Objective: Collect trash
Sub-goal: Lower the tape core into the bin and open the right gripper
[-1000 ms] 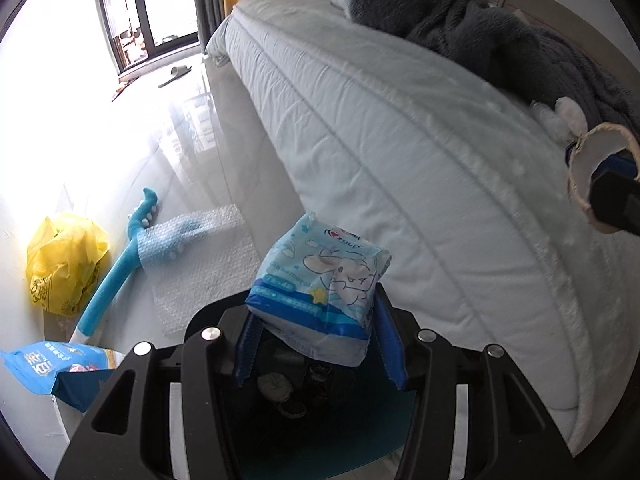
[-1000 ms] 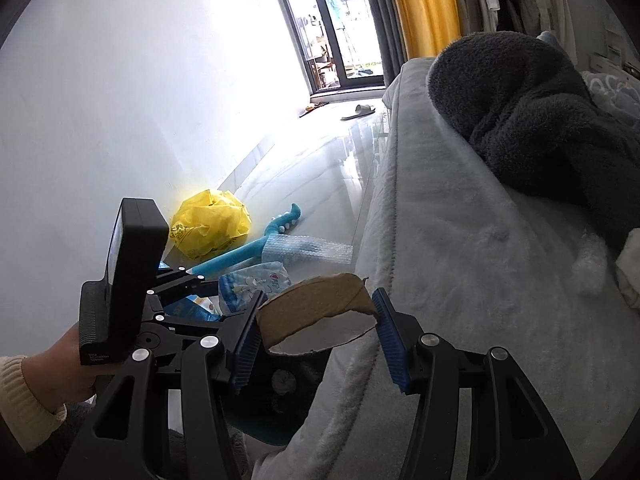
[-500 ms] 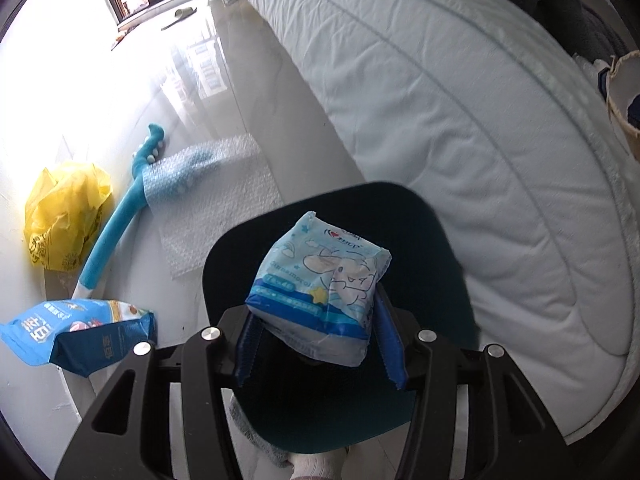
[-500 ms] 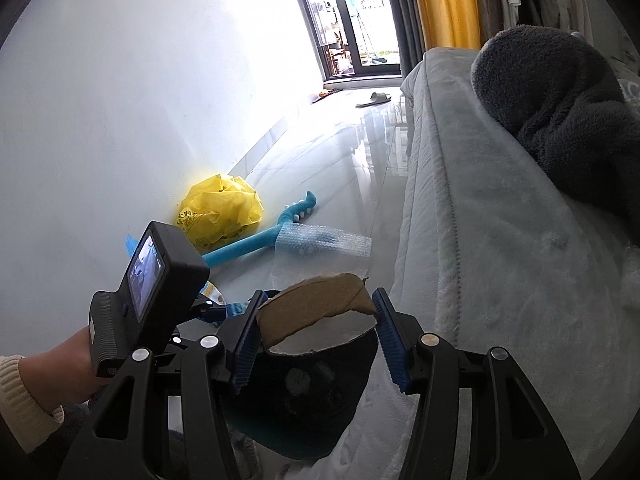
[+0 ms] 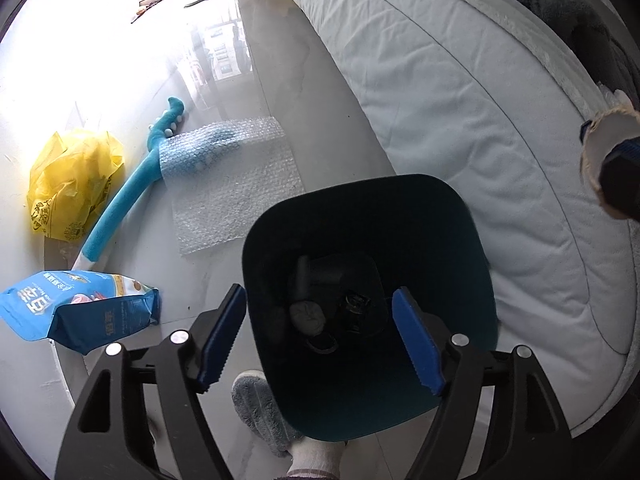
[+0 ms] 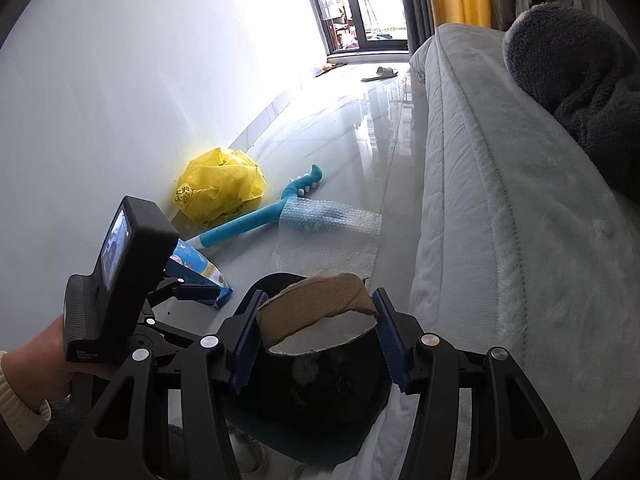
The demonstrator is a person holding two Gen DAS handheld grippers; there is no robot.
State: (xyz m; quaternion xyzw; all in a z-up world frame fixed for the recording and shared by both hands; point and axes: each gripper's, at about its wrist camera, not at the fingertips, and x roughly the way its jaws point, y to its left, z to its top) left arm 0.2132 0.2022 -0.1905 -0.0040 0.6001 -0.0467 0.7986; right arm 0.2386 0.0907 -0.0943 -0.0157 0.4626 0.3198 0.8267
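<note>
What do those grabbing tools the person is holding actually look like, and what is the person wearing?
Both are black plastic tongs with cut-out arms, silver screw heads and blue ridged pads: the left tongs and the right tongs. A boxy black camera unit with a small lit screen sits atop the left one. The person's hand shows a cream ribbed knit cuff.

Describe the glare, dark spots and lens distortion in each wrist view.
Left wrist view: window glare whites out the floor at upper left; the trash bin interior is dark, its contents barely readable; the bed edge bows with fisheye curvature. Right wrist view: the wall and far floor are overexposed near the window; corners vignette black; cardboard piece stays sharp.
</note>
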